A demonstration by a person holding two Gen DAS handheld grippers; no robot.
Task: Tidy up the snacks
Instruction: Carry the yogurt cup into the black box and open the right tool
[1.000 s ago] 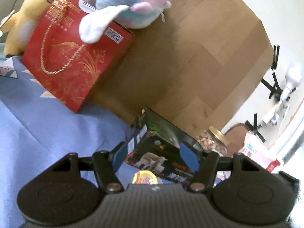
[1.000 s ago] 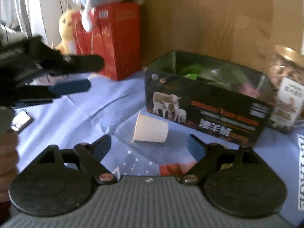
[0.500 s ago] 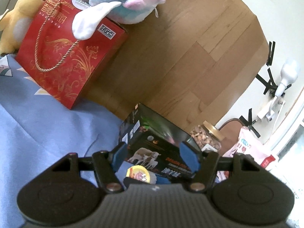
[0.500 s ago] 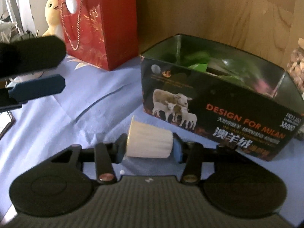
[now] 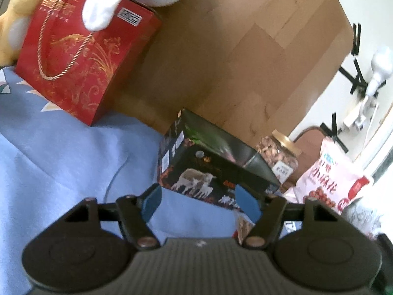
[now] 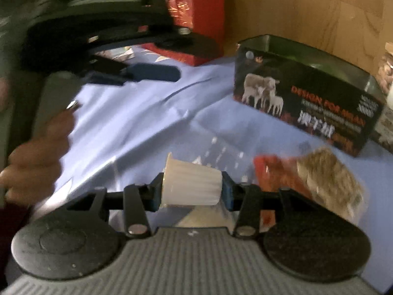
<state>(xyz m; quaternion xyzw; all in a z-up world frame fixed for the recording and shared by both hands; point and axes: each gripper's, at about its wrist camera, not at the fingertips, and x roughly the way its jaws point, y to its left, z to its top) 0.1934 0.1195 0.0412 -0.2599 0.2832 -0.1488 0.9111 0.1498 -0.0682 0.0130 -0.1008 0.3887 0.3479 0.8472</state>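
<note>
My right gripper (image 6: 191, 188) is shut on a small white ribbed snack cup (image 6: 192, 186), held on its side a little above the blue cloth. An open black box with sheep pictures (image 6: 307, 93) stands ahead to the right; it also shows in the left wrist view (image 5: 211, 169). My left gripper (image 5: 199, 200) is open and empty, just before that box. It also shows from the side in the right wrist view (image 6: 137, 73), at the left, above the cloth.
An orange snack packet (image 6: 312, 177) lies on the blue cloth (image 5: 61, 157) right of the cup. A red gift bag (image 5: 81, 51) with plush toys stands at the back left. A nut jar (image 5: 278, 157) and a pink snack bag (image 5: 329, 179) sit right of the box.
My right gripper closed on the white cup and lifted it back from the box. The cup is gone from the left wrist view. The left gripper stayed open and shifted a little.
</note>
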